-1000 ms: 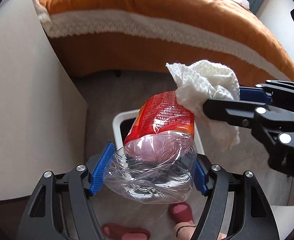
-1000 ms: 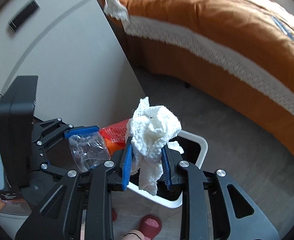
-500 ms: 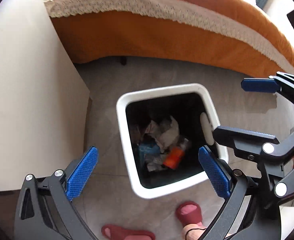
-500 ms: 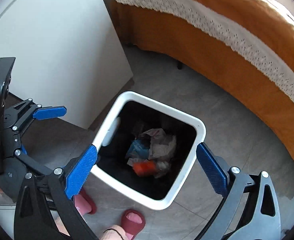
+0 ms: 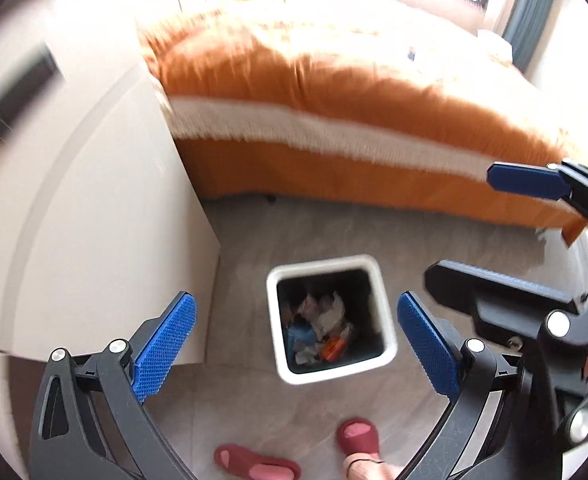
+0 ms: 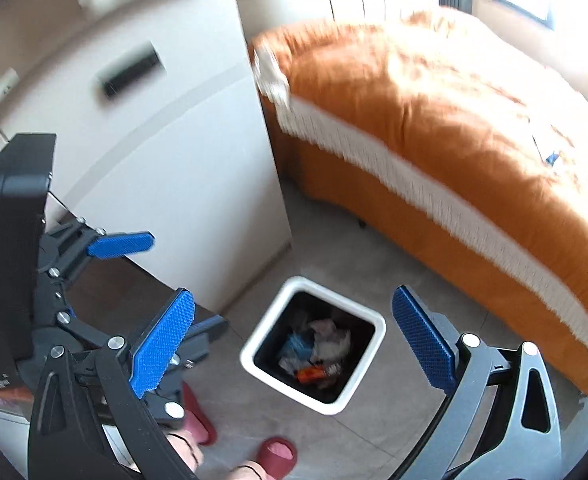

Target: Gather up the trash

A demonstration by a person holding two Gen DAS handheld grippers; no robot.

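Your left claw (image 5: pixel 294 344) and right claw (image 6: pixel 294 344) both gape wide, holding nothing, above the white bin (image 5: pixel 386 344) on the floor (image 5: pixel 253 408). Crumpled paper (image 5: pixel 326 314) and an orange wrapper (image 5: pixel 334 350) lie inside it. An orange bed (image 5: pixel 334 80) and white cabinet (image 5: pixel 93 220) flank the bin.

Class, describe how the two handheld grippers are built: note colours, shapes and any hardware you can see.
Both the left gripper and the right gripper have black, angular linkage frames with cut-out openings, joined by round silver pivot bolts. Each finger ends in a flat rectangular blue pad with a fine knurled texture. No cables or sleeves show.
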